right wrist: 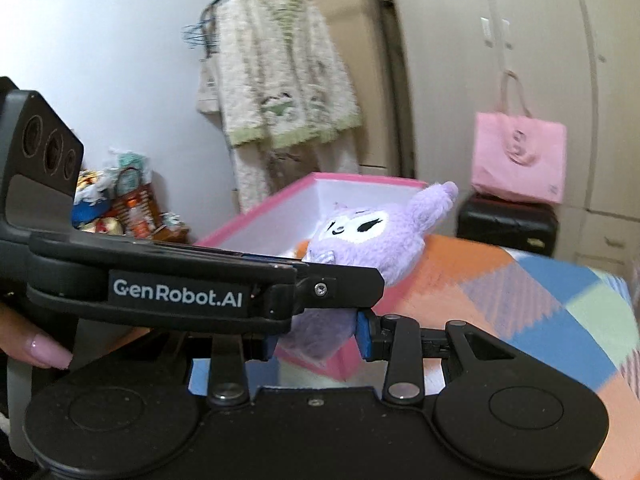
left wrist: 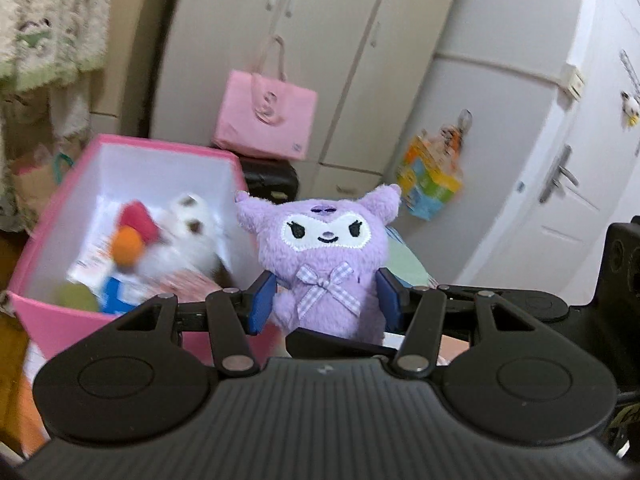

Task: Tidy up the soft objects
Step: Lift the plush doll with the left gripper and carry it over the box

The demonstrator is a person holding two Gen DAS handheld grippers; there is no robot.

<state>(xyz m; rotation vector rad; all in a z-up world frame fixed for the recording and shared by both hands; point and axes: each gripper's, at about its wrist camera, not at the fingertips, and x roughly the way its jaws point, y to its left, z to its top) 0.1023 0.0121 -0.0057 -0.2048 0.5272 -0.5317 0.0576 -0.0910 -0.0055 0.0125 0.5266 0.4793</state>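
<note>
Purple plush (left wrist: 326, 264) sits pinched between the blue pads of the left tool (left wrist: 326, 300), lifted just beside the pink box (left wrist: 132, 144). The right tool (right wrist: 316, 340) stands half open, gripping nothing. Several soft toys (left wrist: 160, 240) already lie inside; judging by that, this one remains.

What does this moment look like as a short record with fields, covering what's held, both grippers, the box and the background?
held item: purple plush toy, upright
left gripper: shut on the plush's lower body
right gripper: beside the left one, grip unclear
box: pink box, open, beside the plush
box contents: several soft toys, blurred
background: pink tote bag, hanging
</note>
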